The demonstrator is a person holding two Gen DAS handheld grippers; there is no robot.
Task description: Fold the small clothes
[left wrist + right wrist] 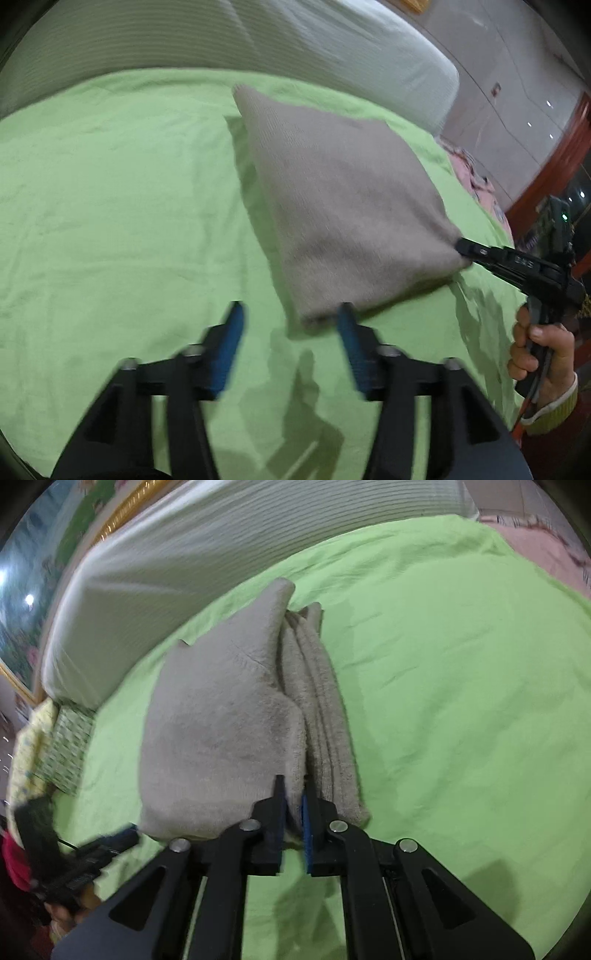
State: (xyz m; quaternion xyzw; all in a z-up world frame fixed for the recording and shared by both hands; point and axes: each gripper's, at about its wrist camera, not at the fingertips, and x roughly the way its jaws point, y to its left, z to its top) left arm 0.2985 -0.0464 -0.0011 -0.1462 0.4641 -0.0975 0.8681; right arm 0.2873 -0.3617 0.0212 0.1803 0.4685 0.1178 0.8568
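A grey knit garment point(343, 206), folded into a rough square, lies on the green bed sheet point(110, 221). My left gripper point(291, 317) is open just in front of the garment's near corner, its right finger touching the edge. My right gripper point(463, 249) is shut on the garment's right corner. In the right wrist view the right gripper point(293, 786) clamps a folded edge of the grey garment point(221, 723), with stacked layers showing to its right. The left gripper point(122, 834) shows at the lower left, blurred.
A white ribbed pillow or bolster point(258, 37) runs along the back of the bed. A pink patterned cloth point(476, 181) lies at the sheet's right edge. A patterned yellow-green cloth point(48, 749) sits at the left. Tiled floor and red furniture point(546, 162) lie beyond.
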